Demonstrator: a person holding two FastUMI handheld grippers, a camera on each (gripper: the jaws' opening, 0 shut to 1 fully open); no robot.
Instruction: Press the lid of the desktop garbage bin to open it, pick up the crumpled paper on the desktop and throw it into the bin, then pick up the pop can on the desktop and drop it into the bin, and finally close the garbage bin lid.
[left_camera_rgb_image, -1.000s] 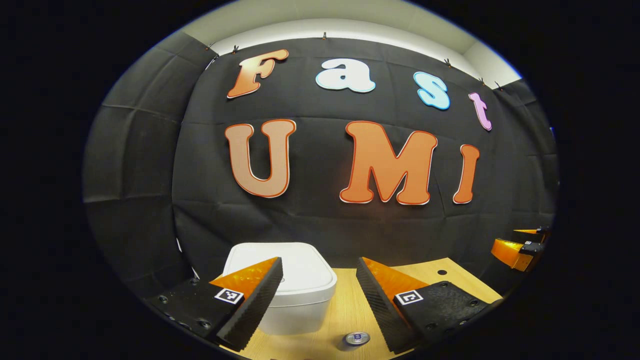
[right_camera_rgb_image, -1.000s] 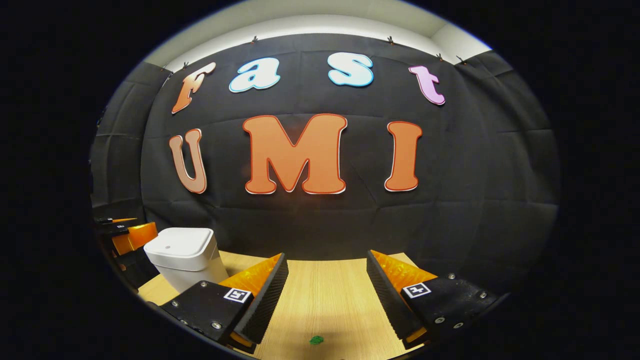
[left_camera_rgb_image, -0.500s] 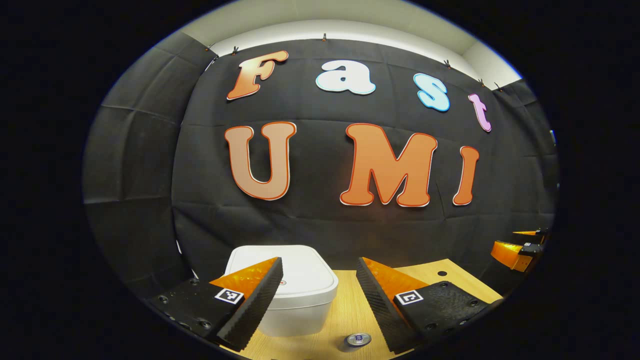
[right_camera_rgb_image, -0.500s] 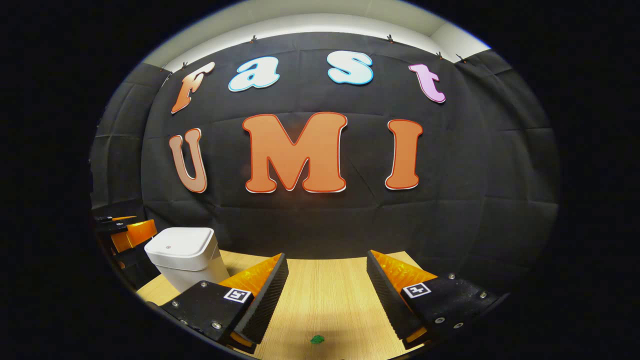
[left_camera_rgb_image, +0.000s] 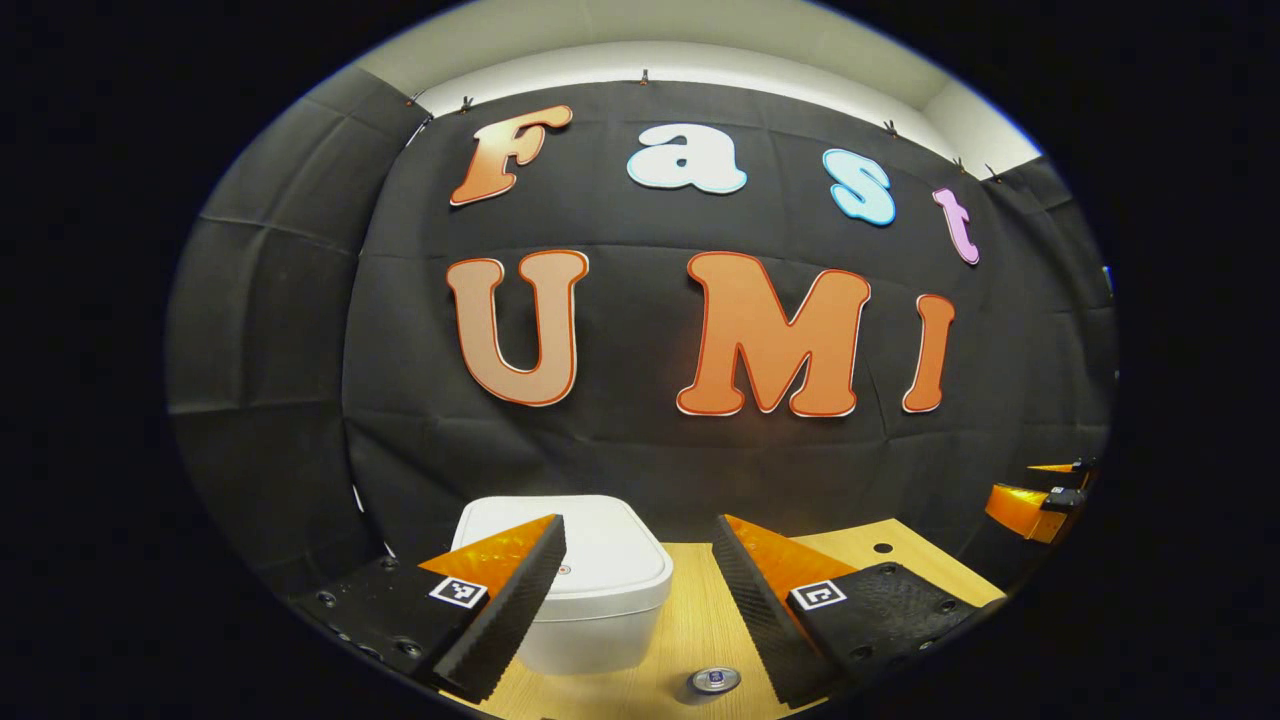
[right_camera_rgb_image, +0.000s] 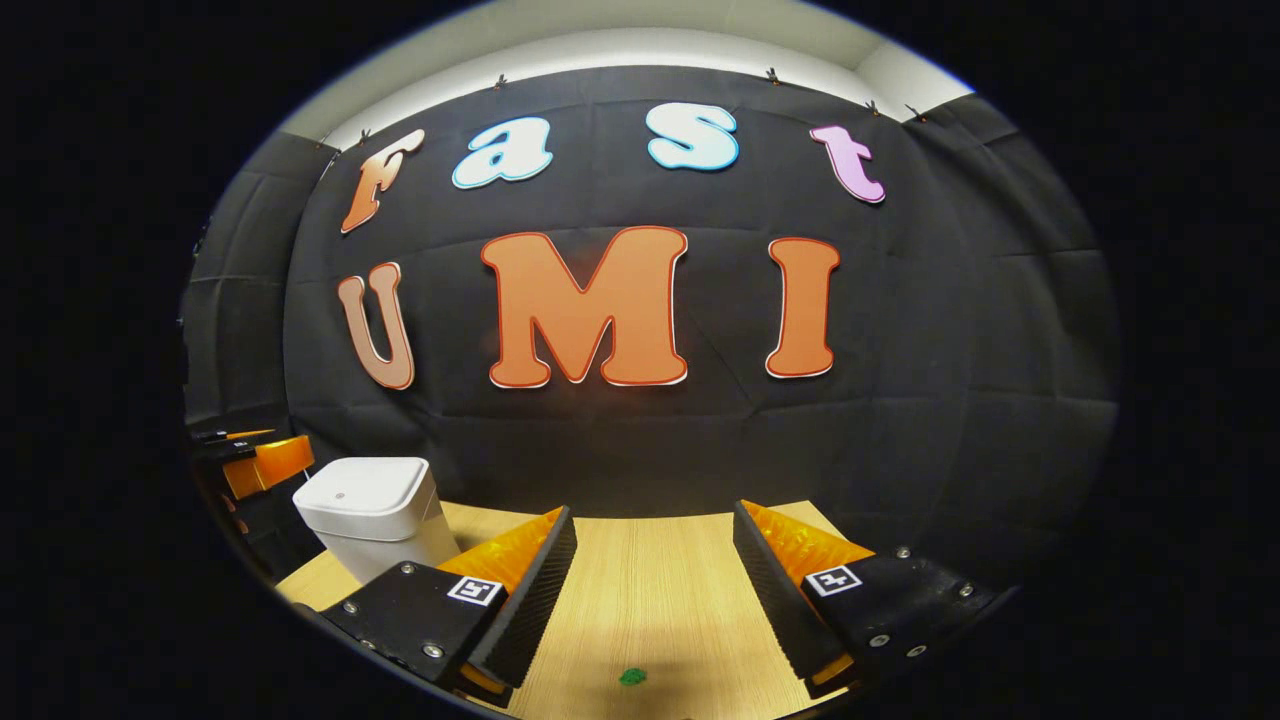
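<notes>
The left gripper (left_camera_rgb_image: 638, 575) hangs with fingers wide; the closed bin (left_camera_rgb_image: 600, 590) sits just beyond its left finger. It should shift leftward over the lid (left_camera_rgb_image: 610, 545) and press squarely. The right gripper (right_camera_rgb_image: 655, 570) is also wide.

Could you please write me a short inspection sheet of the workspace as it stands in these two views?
Surface: light wooden desktop, with a small dark hole toward its far right.
Job's things: white garbage bin upright on the desktop, lid shut. The top of a pop can shows in front of the bin. A small green scrap lies near the front edge; whether it is the crumpled paper, too small to tell.
Clutter: nothing seen.
Grippers: left gripper open, holding nothing, the bin just ahead; right gripper open, holding nothing, over bare wood.
Cables: nothing seen.
Surroundings: black cloth wall behind the desktop, pale wall above.
</notes>
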